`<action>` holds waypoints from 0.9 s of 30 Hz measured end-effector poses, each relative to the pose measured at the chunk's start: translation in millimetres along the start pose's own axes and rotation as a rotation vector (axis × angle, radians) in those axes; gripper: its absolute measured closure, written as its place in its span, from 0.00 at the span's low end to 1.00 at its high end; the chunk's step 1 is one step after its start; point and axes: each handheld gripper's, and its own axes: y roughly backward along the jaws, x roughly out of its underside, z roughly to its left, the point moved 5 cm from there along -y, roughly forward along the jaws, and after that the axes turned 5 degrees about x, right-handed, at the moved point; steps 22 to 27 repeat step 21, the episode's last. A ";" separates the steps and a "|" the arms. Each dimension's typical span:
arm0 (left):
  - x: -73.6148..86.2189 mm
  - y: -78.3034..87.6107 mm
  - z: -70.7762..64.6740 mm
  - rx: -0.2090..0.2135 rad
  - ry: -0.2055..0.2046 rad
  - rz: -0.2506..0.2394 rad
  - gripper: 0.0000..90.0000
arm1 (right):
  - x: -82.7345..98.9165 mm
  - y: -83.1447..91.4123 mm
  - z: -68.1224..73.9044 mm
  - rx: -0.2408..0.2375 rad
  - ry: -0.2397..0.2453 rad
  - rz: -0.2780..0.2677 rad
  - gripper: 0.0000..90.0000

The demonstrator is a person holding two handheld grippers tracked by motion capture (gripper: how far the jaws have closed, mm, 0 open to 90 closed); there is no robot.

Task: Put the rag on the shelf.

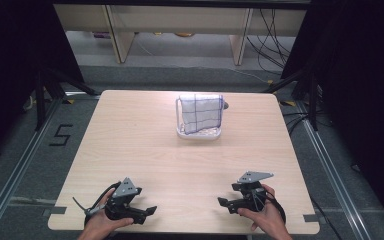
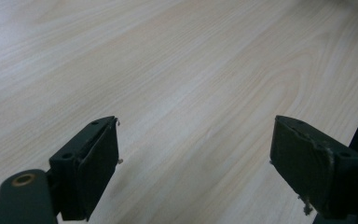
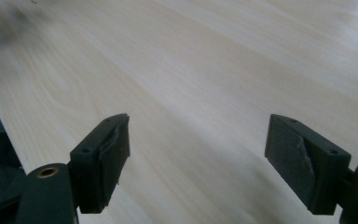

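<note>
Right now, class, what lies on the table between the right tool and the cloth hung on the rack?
Nothing: in the high view only bare table separates the right tool from the cloth draped over the white rack.

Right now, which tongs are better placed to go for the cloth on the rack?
Right tongs, marginally: the cloth hangs slightly right of table centre. Left tongs sit farther off; both are open.

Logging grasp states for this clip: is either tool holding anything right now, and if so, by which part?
Nothing is held. The left tool and right tool both have their jaws wide apart over bare table, well short of the checked cloth draped on the white rack.
</note>
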 end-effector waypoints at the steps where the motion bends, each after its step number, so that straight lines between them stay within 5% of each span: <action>1: 0.4 0.1 -0.3 -0.003 -0.001 -0.002 0.17 | 2.0 0.4 0.8 0.001 0.006 -0.001 0.25; 27: 3.4 -2.4 6.1 -0.026 0.037 0.008 0.17 | 14.2 -0.1 6.9 0.007 0.060 0.022 0.24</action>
